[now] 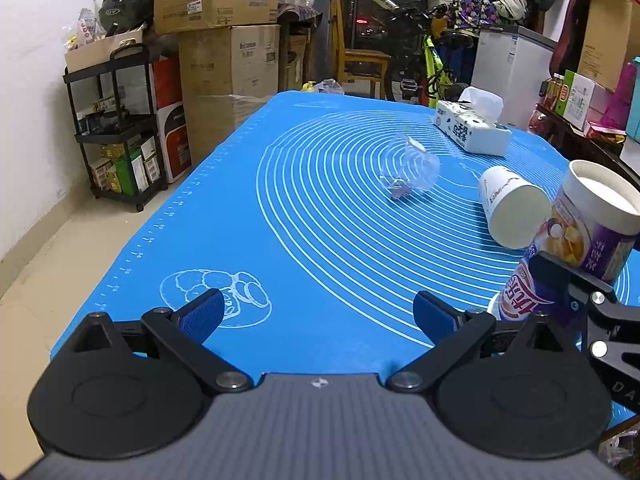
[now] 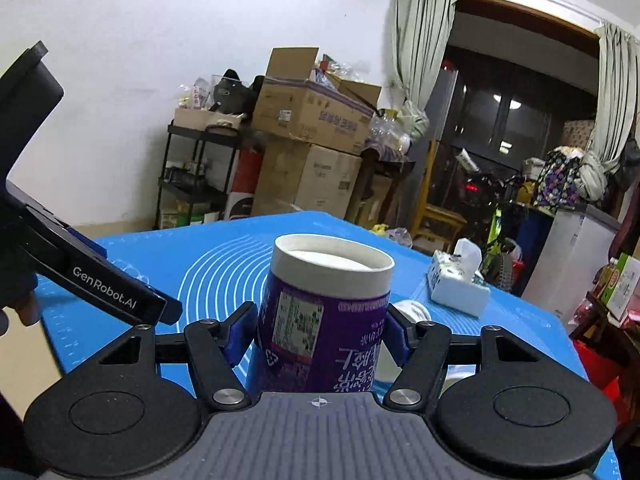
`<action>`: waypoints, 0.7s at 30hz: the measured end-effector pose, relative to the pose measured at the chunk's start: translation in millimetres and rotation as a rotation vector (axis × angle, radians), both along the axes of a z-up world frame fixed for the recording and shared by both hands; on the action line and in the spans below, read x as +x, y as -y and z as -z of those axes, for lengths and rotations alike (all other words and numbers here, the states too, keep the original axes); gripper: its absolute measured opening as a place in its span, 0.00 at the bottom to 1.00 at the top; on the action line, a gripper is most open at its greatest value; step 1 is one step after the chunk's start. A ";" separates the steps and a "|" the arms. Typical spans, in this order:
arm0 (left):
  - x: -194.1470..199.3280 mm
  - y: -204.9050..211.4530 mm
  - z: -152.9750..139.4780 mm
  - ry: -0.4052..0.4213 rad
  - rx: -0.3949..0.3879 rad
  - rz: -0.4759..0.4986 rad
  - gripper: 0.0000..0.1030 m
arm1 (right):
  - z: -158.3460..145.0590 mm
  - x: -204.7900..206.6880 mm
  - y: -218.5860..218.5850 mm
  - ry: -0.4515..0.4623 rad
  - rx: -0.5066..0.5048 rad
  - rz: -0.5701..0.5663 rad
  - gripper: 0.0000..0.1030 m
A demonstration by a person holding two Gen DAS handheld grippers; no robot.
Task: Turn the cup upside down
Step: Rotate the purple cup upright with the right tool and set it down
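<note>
gripping the purple cup (image 2: pixel 324 320), seemingly inverted, right gripper (image 2: pixel 322 330) jaws closed; left gripper (image 1: pixel 316 312) jaws wide, empty.

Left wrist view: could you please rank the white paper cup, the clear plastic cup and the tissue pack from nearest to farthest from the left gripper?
From the left gripper:
1. White paper cup, lying on its side, ahead to the right.
2. Clear plastic cup, tipped over, near the mat's middle.
3. Tissue pack, far right, near the mat's back edge.
</note>
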State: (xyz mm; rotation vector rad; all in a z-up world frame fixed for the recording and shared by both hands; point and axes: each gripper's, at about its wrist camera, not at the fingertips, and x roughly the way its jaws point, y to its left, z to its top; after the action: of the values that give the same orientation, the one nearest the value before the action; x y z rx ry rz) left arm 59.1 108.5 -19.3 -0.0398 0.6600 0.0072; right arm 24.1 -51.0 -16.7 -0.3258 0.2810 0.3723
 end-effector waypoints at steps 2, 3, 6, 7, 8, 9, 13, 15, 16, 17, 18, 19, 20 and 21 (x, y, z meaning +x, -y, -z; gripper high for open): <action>-1.8 1.9 -0.1 -0.001 0.001 0.008 0.97 | -1.6 0.5 2.2 -0.019 0.008 0.001 0.67; -2.5 2.9 -0.1 -0.003 0.001 0.012 0.97 | -2.5 1.7 1.8 -0.028 0.013 0.002 0.67; -4.8 6.1 0.3 -0.008 0.002 0.025 0.97 | -3.3 1.1 2.7 -0.037 0.013 0.002 0.67; -5.9 7.7 -0.1 -0.008 0.003 0.032 0.97 | -3.4 0.2 2.5 -0.036 0.008 0.006 0.68; -6.7 9.0 -0.6 -0.007 0.005 0.036 0.97 | -3.6 -0.3 2.3 -0.039 0.005 0.009 0.70; -8.0 10.5 -1.1 -0.005 0.008 0.042 0.97 | -4.4 -0.1 1.6 -0.043 0.006 0.011 0.72; -13.7 16.8 -4.6 0.006 0.026 0.060 0.97 | -9.3 -1.5 5.8 -0.065 0.043 0.013 0.77; -18.1 18.4 -6.8 0.013 0.025 0.059 0.97 | -11.7 -4.7 8.8 -0.066 0.054 0.013 0.80; -21.0 19.2 -8.0 0.019 0.022 0.055 0.97 | -13.0 -6.6 10.6 -0.068 0.059 0.015 0.80; -24.2 20.3 -9.4 0.024 0.019 0.053 0.97 | -14.4 -8.7 12.3 -0.068 0.064 0.014 0.81; -26.5 21.4 -10.4 0.025 0.017 0.057 0.97 | -15.7 -11.5 14.5 -0.066 0.068 0.014 0.83; -29.6 23.6 -11.7 0.026 0.015 0.063 0.97 | -17.4 -13.8 16.5 -0.065 0.070 0.015 0.86; -32.3 25.7 -12.8 0.029 0.014 0.066 0.97 | -18.9 -16.4 18.7 -0.065 0.073 0.020 0.87; -35.3 28.8 -14.1 0.034 0.016 0.069 0.97 | -19.9 -20.2 20.8 -0.066 0.080 0.023 0.89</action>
State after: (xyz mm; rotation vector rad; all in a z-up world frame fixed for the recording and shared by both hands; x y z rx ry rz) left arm 23.8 79.7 -5.2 -0.0019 0.6265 -0.0541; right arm 3.9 -71.8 3.2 -0.2316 0.3328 0.3711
